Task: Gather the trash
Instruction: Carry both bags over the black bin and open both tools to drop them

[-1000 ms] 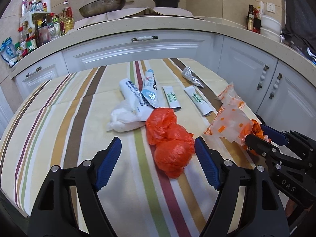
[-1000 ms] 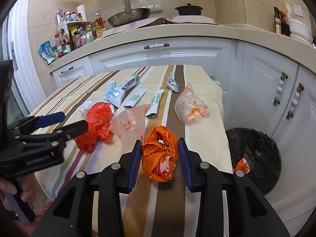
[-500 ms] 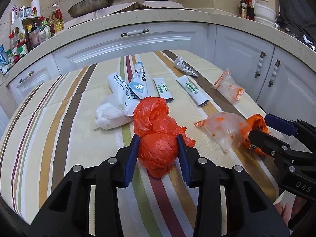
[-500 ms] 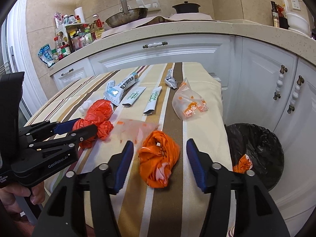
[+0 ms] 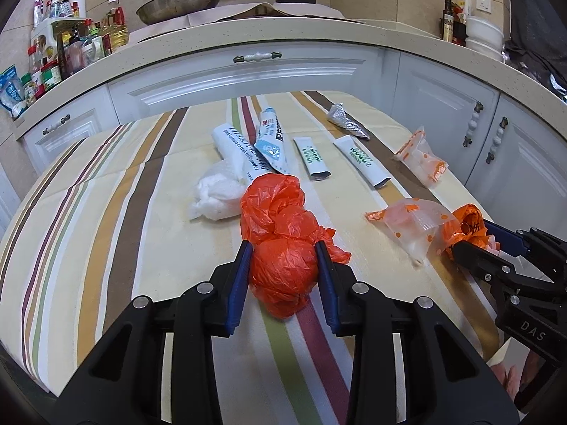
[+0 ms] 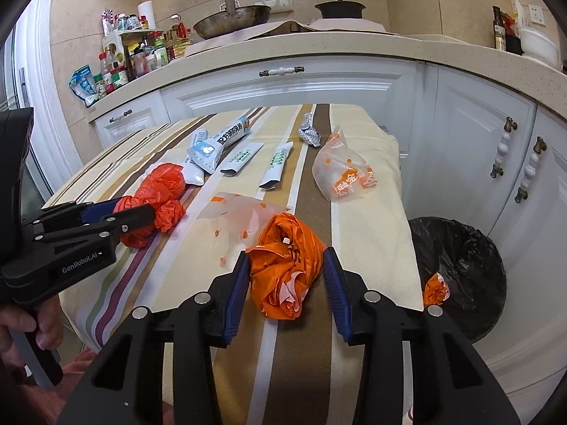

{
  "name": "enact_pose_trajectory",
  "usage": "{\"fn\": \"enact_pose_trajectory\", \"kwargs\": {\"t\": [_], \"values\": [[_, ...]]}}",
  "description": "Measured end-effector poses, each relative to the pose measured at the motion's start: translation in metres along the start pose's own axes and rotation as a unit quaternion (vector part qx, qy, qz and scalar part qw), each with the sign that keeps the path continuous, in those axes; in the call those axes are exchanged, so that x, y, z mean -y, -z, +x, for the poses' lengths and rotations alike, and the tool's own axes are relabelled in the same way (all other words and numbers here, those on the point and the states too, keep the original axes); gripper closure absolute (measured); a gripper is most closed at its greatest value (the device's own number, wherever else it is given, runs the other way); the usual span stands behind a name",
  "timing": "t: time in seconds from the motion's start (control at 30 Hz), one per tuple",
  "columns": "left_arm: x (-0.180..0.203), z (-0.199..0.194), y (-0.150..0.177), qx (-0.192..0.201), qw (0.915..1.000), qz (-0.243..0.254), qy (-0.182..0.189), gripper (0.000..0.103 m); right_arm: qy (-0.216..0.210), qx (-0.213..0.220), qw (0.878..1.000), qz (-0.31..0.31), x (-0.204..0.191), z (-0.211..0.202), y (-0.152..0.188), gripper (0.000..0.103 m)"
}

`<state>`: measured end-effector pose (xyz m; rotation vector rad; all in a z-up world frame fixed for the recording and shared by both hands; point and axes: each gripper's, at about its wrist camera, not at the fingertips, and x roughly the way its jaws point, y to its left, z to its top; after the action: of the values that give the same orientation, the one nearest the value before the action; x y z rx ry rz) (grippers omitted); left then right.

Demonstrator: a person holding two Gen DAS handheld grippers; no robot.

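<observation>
My left gripper (image 5: 283,265) is shut on a crumpled red plastic bag (image 5: 280,248) that lies on the striped tablecloth (image 5: 106,219); the bag also shows in the right wrist view (image 6: 156,205). My right gripper (image 6: 287,276) is shut on an orange plastic bag (image 6: 287,269) near the table's right edge; it also shows in the left wrist view (image 5: 467,226). A black-lined trash bin (image 6: 460,265) stands on the floor to the right, with an orange scrap (image 6: 435,288) in it.
On the cloth lie several tubes (image 5: 313,159), a white wad (image 5: 219,194), a foil blister pack (image 5: 345,124) and two clear orange-dotted bags (image 5: 414,223) (image 6: 340,173). White cabinets (image 6: 478,124) and a counter with bottles (image 6: 134,56) surround the table.
My left gripper closed on the red bag. My right gripper, shut on the orange bag a second ago, opened and has closed on it again.
</observation>
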<state>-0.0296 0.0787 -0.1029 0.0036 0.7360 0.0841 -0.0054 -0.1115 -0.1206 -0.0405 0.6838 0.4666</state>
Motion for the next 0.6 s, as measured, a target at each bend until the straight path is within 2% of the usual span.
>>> {"fn": "enact_pose_trajectory", "kwargs": {"t": [0.37,0.6], "values": [[0.000,-0.026,-0.009,0.035,0.9994,-0.002,0.008,0.069,0.033,0.029,0.999,0.006,0.014,-0.021,-0.006,0.061],[0.020,-0.041,-0.029,0.067,0.9970,0.012,0.036,0.069,0.070,0.046,0.996,0.020,0.037,-0.033,-0.013,0.061]]}}
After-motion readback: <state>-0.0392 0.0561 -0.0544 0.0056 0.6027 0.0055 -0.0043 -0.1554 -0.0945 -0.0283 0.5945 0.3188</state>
